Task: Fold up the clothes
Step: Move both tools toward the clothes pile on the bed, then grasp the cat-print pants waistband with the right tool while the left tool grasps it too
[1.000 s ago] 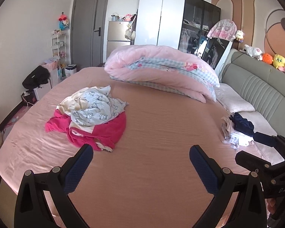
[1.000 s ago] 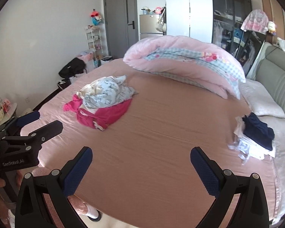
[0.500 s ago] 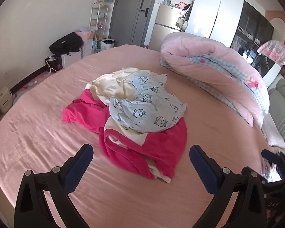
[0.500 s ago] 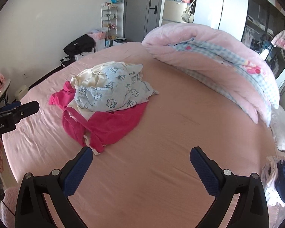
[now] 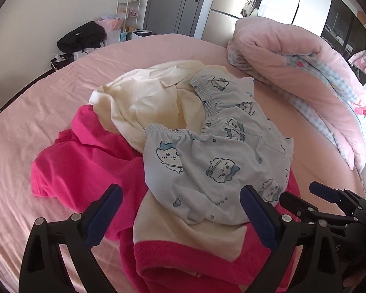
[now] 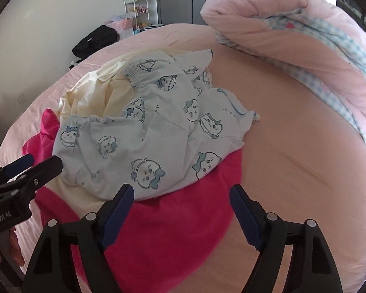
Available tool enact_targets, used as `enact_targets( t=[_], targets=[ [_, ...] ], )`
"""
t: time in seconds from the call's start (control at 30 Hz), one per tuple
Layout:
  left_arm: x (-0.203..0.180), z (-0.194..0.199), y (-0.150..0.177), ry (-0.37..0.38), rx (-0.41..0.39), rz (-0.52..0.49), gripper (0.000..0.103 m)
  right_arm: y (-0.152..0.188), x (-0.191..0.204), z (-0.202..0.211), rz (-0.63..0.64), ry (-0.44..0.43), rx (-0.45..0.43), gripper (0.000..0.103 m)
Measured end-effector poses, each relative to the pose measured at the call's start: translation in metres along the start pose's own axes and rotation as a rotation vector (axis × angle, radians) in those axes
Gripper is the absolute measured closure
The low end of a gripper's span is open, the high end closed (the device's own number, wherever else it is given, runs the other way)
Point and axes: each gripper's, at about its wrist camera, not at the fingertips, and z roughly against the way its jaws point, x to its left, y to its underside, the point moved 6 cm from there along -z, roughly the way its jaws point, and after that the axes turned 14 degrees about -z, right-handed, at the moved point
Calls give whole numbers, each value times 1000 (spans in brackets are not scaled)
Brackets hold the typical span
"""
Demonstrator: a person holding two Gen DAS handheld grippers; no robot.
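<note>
Pink-sheeted bed: heap of pale-blue cartoon-print garment, cream garment, magenta garment. Left gripper spread above heap, empty; right gripper closing, nothing pinched.

Bright, even daylight throughout, with no hard glare. Strong fisheye bending at the edges and dark vignetted corners in both views. Soft, shallow shadows under the heap of clothes on the pink bed sheet. Sharp centre in the left wrist view; slight motion smear across the pink duvet and magenta cloth in the right.
</note>
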Motion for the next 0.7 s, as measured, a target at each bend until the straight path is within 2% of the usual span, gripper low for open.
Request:
enact_targets(
  t=[0.07, 0.1, 0.13, 0.17, 0.2, 0.23, 0.27, 0.3, 0.33, 0.4, 0.6, 0.67, 0.7],
  targets=[
    [1, -11, 1, 1, 6, -9, 8, -3, 8, -19, 16, 4, 12, 23],
    [1, -17, 2, 1, 13, -15, 17, -3, 10, -28, 28, 14, 23, 23],
    [1, -23, 3, -3, 21, -22, 30, -1, 12, -35, 34, 10, 45, 37],
    [2, -28, 4, -26, 34, -33, 38, 1, 14, -42, 38, 2, 68, 45],
    [2, -30, 6, -49, 44, -43, 53, 3, 16, -45, 28, -22, 86, 60],
    [3, -30, 7, -71, 47, -56, 64, 4, 17, -44, 21, -27, 83, 69],
    [3, -29, 9, -87, 48, -64, 66, 5, 19, -40, 29, -17, 66, 75],
    [5, -25, 9, -75, 42, -53, 68, 5, 22, -35, 42, -12, 49, 88],
    [7, -21, 8, -62, 37, -41, 69, 5, 24, -29, 49, -10, 32, 92],
    [10, -13, 8, -43, 32, -18, 69, 5, 28, -17, 57, -12, 3, 94],
    [2, 6, 12, 29, 35, 17, 68, -7, 27, 23, 7, -87, -37, 95],
    [-8, 11, 13, 68, 31, 15, 66, -5, 24, 39, 16, -84, -57, 96],
    [-14, 14, 12, 86, 24, 18, 58, -4, 22, 45, 19, -83, -63, 96]
  ],
)
